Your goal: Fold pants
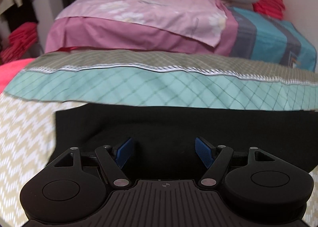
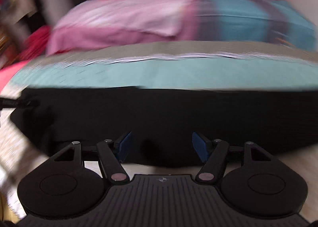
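Left wrist view puts our left gripper [image 1: 166, 152] over the black pants [image 1: 178, 127], jaws spread with nothing pinched between the blue pads [image 1: 124, 152]. Our right gripper [image 2: 163, 147] likewise stands open and empty above the same cloth [image 2: 159, 113]. The pants lie flat on the chevron bedspread [image 1: 23, 127], just below a teal checked pillow [image 1: 159, 89], looking like a broad dark rectangle, already doubled, we judge. We seem between folds; next we need to find an edge, which the heavy blur in the right view hides.
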